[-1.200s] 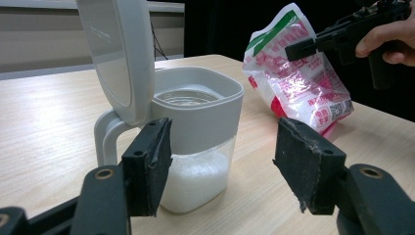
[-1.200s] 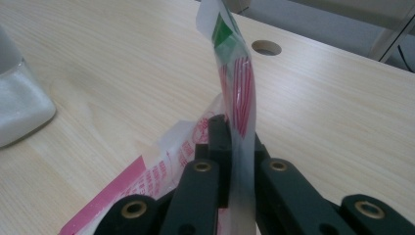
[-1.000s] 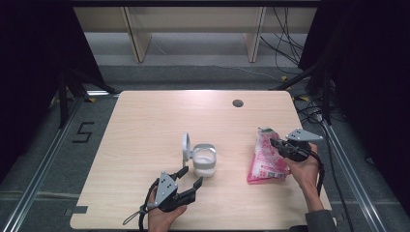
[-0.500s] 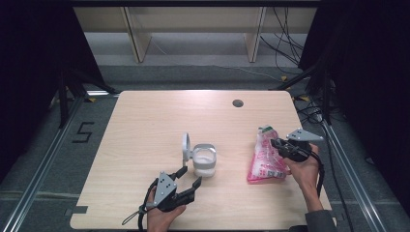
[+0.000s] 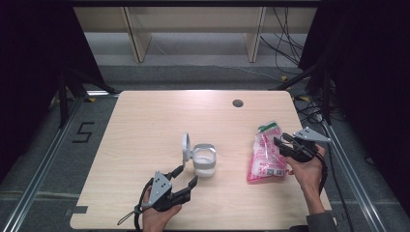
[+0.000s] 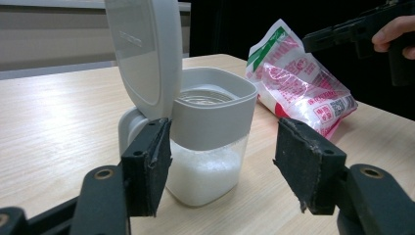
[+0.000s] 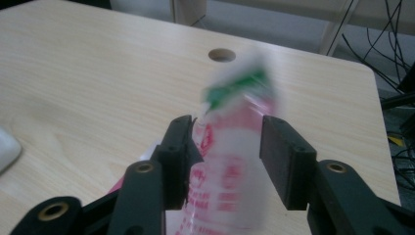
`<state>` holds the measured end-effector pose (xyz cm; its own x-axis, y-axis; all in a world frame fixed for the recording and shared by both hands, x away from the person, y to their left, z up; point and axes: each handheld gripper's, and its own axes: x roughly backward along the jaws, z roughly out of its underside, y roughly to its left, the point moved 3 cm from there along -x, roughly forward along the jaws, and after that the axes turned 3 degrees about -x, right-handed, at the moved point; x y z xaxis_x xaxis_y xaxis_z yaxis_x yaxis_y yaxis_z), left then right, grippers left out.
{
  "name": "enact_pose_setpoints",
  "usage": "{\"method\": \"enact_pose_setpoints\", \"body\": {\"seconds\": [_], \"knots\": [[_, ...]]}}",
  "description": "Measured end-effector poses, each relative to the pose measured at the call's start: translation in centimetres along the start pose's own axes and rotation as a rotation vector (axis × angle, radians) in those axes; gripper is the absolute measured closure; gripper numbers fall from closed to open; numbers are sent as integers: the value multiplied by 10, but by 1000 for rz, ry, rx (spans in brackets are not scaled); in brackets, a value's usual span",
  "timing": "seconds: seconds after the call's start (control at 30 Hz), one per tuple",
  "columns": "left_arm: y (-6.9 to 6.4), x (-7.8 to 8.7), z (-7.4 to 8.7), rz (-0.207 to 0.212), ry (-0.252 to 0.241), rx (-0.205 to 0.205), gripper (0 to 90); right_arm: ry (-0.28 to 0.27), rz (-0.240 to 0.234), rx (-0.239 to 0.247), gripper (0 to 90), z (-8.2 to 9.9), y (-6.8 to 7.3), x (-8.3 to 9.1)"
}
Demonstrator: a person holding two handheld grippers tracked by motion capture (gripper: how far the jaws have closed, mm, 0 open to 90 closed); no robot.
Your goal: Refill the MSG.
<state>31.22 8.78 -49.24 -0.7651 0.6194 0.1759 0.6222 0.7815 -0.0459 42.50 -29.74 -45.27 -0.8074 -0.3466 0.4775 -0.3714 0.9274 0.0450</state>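
- Centrally on the table [image 5: 145, 121] stands a container [image 5: 204, 162] with a grey collar, clear lower wall and white granules inside; its hinged lid [image 5: 185, 147] stands up, so the mouth is uncovered.
- Well to its right lies a pink and white bag [image 5: 265, 154] with a green strip at its top end.
- Judging by this layout, the step in hand looks like getting hold of the bag to refill the container.
- Right gripper [image 5: 280, 144]: jaws spread on either side of the bag's upper part, not yet pressed onto it; the bag is blurred in the right gripper view.
- Left gripper [image 5: 186, 175]: jaws spread wide just in front of the container, holding nothing.
- Next, the right jaws would need to pinch the bag firmly, and the left could steady the container.
- Print on the bag is too small to read; a "5" [image 5: 82, 131] is marked on the floor.
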Motion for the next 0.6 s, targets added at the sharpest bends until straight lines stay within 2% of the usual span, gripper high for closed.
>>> {"method": "enact_pose_setpoints", "body": {"seconds": [0.03,0.07,0.13,0.17,0.2,0.23,0.3,0.33,0.37,0.4,0.43,0.47,0.5,0.53,0.6], "knots": [[1,2,0,-5,10,-2,376,-9,-1,-8,531,-1,0,2],[2,2,-1,-6,10,-4,376,-16,-1,-48,513,-2,2,3],[3,4,-1,-4,9,-10,375,-16,17,-37,513,-3,3,6],[4,4,-2,-11,0,2,375,-10,11,-36,513,-4,4,7],[5,5,-2,-17,3,4,375,-29,19,-14,513,-4,3,7],[6,6,-2,-20,11,-2,375,-22,4,-33,513,-5,6,8],[7,7,-2,-28,12,7,375,-39,-8,-6,514,-5,6,7],[8,7,-2,-27,13,1,375,-29,3,-27,513,-5,8,8],[8,8,-2,-25,13,-8,375,-34,-1,-19,513,-5,7,8],[8,8,-2,-33,14,0,375,-30,-3,-32,513,-5,9,8],[9,7,-2,-29,2,5,375,-41,2,-14,513,-5,8,8],[10,7,-2,-34,4,8,375,-33,-8,-32,513,-5,11,9],[11,8,-2,-38,10,8,375,-49,-11,10,513,-6,10,9],[11,7,-2,-39,5,11,375,-50,-19,-26,511,-5,15,10],[12,9,-3,-46,19,8,375,-41,-38,-15,504,-5,19,11]]}}
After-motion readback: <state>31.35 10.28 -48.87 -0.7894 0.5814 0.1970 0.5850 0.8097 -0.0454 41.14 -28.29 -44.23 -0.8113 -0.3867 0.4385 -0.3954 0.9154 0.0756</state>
